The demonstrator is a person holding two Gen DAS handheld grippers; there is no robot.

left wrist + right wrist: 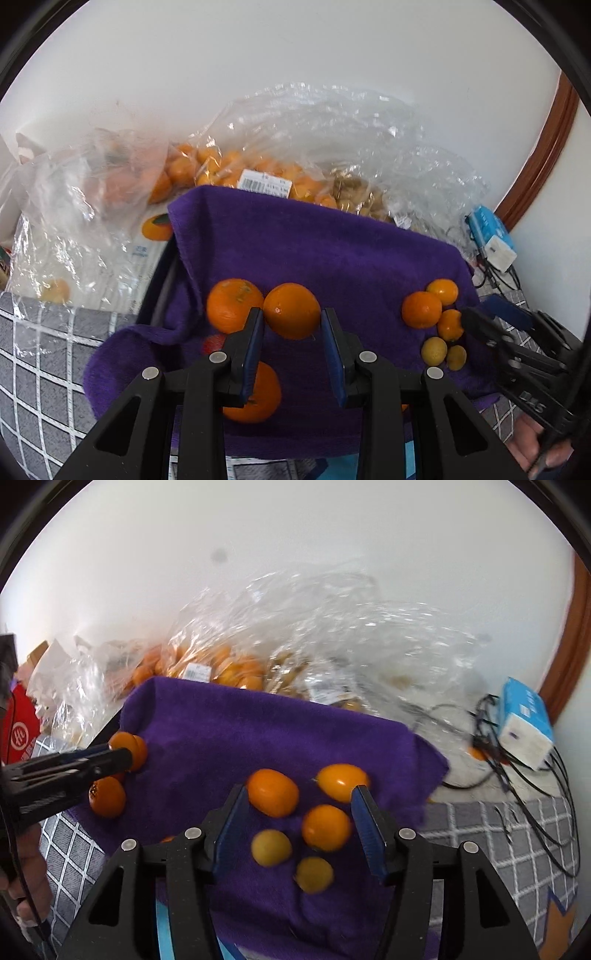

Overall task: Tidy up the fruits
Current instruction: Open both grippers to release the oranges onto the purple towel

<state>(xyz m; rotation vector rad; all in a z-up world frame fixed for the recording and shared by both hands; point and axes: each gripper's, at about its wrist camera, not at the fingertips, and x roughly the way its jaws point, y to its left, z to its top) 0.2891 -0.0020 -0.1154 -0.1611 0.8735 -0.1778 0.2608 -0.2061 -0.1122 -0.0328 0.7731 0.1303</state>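
A purple towel [314, 251] [258, 731] carries two groups of fruit. In the left wrist view my left gripper [291, 319] is shut on a mandarin [291, 310], right beside a second mandarin [232, 304]; a third one [258, 398] lies partly under the left finger. The right wrist view shows that same held mandarin [129, 747] at the left gripper [123, 757]. My right gripper [300, 794] stands open above small orange fruits [272, 792] [327, 827] and yellower ones [271, 847], touching none. From the left wrist view the right gripper [476, 314] is beside that cluster [421, 308].
Clear plastic bags of orange fruit [221, 166] [229, 668] are heaped behind the towel against a white wall. A blue and white box [524, 727] with black cables lies at the right. A grey checked cloth [37, 350] covers the surface. A hand [29, 882] shows at the left edge.
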